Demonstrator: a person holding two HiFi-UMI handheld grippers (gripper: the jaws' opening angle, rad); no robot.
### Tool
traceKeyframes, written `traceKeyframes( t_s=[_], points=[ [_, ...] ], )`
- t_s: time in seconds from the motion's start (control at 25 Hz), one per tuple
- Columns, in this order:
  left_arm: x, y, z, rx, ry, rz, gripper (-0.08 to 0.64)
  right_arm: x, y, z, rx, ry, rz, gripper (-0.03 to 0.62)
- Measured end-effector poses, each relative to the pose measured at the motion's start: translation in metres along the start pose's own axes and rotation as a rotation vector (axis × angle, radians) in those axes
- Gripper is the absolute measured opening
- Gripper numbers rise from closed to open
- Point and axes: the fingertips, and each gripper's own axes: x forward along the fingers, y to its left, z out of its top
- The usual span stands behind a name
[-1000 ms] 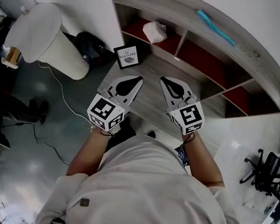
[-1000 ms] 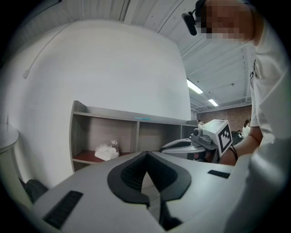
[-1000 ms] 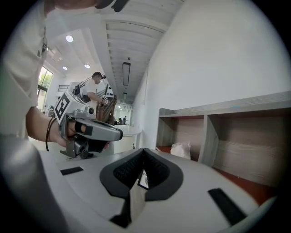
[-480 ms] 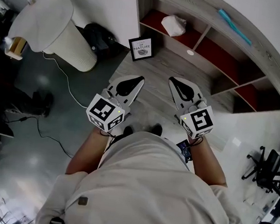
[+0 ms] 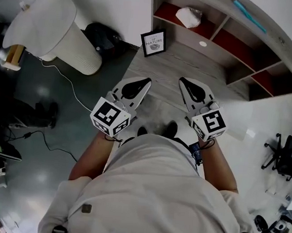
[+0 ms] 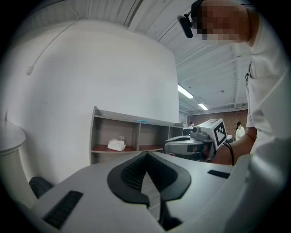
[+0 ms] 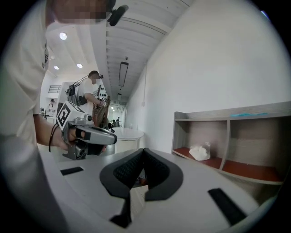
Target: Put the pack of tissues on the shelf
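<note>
White and crumpled, the pack of tissues [image 5: 188, 16] lies on the red floor of the left-hand compartment of the grey wooden shelf [image 5: 222, 28], upright enough to show its knotted top, with nothing touching it. What changes over the last second is our own position. In the head view the shelf slides from close under our grippers up toward the top edge, and the small framed picture [image 5: 154, 42] leaning on the floor beside it slides with it, so more bare plank floor now opens between us and the unit. The pack keeps its place in the compartment while this happens. We read that as a retreat. The pack is already where the task wants it, and we judge the placing done, with only the stepping away left. Our left gripper [image 5: 145, 81] has its jaws pressed together with nothing between the dark pads, and our right gripper [image 5: 182, 80] is closed and empty as well. Both are held side by side, close to level, pointing roughly toward the shelf. From the left gripper view the pack [image 6: 117, 144] sits well beyond the closed tips and a little to their left. From the right gripper view it [image 7: 200, 152] sits well beyond them and to their right, clear of either gripper.
</note>
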Motion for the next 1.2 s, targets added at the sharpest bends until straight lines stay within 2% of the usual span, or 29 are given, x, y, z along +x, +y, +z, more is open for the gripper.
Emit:
traceKeyframes(
  t_s=[0.12,0.24,0.48,0.84,1.2],
  points=[
    [-0.015,-0.001,-0.004,-0.007,-0.004,-0.035,0.015,-0.003,0.020,0.001,0.035,0.033,-0.039,0.020],
    [-0.026,-0.003,-0.010,-0.013,-0.004,-0.072,0.015,-0.009,0.034,-0.003,-0.010,0.022,-0.057,0.020],
    [-0.041,-0.022,-0.012,0.019,-0.012,-0.130,0.015,-0.027,0.055,-0.005,-0.021,0.019,-0.080,0.020],
    [-0.042,-0.055,-0.011,0.033,-0.015,-0.126,0.015,-0.063,0.062,-0.019,-0.025,0.035,-0.045,0.020],
    [-0.021,-0.119,-0.021,0.023,0.007,-0.106,0.015,-0.126,0.051,-0.036,-0.017,0.040,0.003,0.020]
  ],
)
